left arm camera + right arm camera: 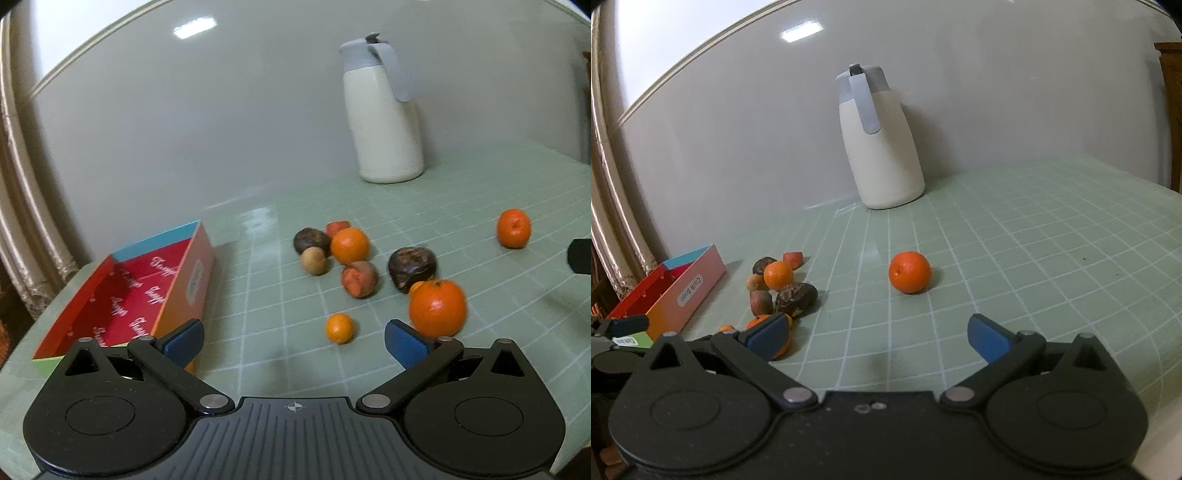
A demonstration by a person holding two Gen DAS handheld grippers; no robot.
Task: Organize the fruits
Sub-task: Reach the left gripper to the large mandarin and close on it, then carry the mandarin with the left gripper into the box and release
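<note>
Fruit lies loose on the green gridded table (480, 192), none of it yet in the red box (122, 291) at the near left, whose inside looks empty as far as it shows. Most pieces cluster in the middle: two dark wrinkled fruits (412, 266), a mid-sized orange (349, 245), a tan round fruit (313, 260), two reddish pieces (359, 279), a large orange (437, 308) at the near right of the pile and a small orange (340, 328) nearest the left gripper (293, 341). One lone orange (909, 272) sits well apart on the right, ahead of the right gripper (877, 334). A cream jug (881, 147) stands at the far edge by the wall.

Both grippers hang above the table with jaws wide and nothing between them.

The likely next step is a first pick, and rolling is the main risk. If a finger nudges a round fruit before the jaws close, it could roll across the smooth table, the lone orange toward the open right side. In the cluster several pieces touch or nearly touch, so a wide jaw coming down may push a neighbour and scatter the rest. The dark fruits look soft, and a hard squeeze could bruise them. The left gripper sits just beside the box wall and could knock it on a swing.
</note>
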